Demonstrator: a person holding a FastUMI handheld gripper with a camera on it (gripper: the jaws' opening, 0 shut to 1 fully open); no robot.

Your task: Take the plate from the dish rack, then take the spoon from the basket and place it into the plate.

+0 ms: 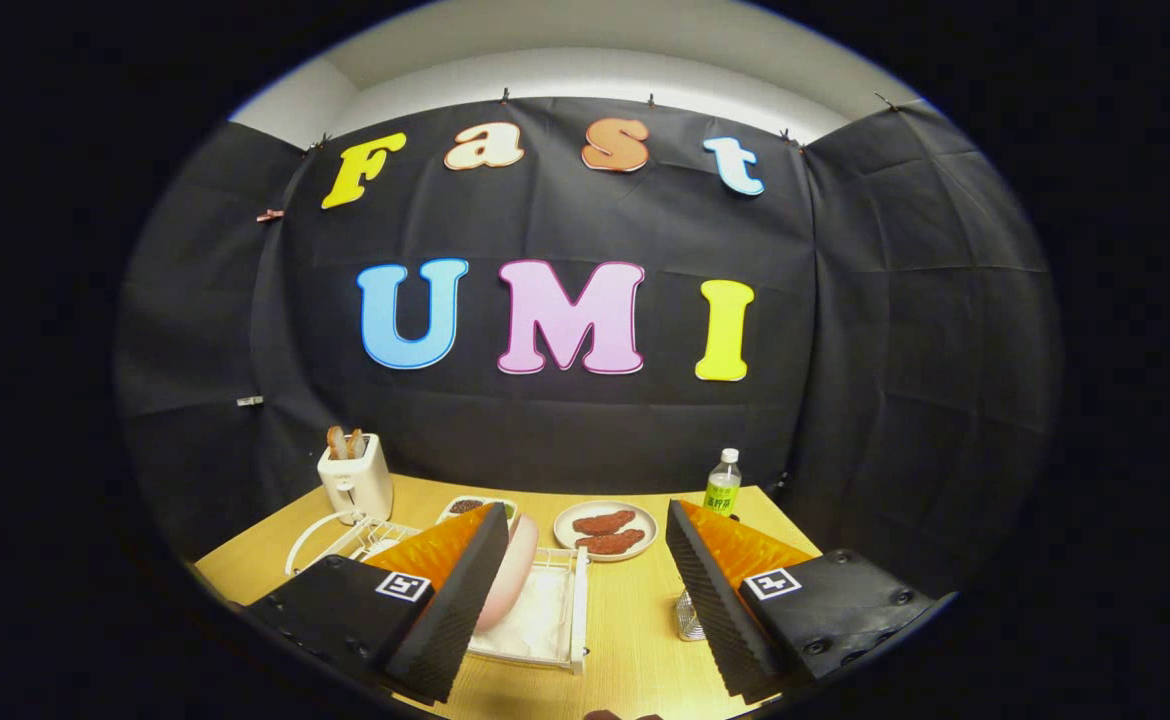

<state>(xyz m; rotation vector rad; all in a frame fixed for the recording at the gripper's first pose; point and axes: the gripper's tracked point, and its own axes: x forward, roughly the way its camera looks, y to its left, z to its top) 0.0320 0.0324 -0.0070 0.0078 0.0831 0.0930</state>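
My gripper [585, 525] is open, its two fingers spread wide above the wooden table [635, 620]. A pink plate [507, 580] stands on edge in the white dish rack [555, 615], right beside my left finger and partly hidden by it. Low beside my right finger, a bit of silver mesh [687, 618] peeks out, which may be the basket; the spoon is hidden.
A white toaster [356, 480] with toast stands at the back left. Beyond the fingers lie a plate with brown food pieces [606, 530] and a small tray of food [475, 507]. A green-labelled bottle [722, 483] stands at the back right.
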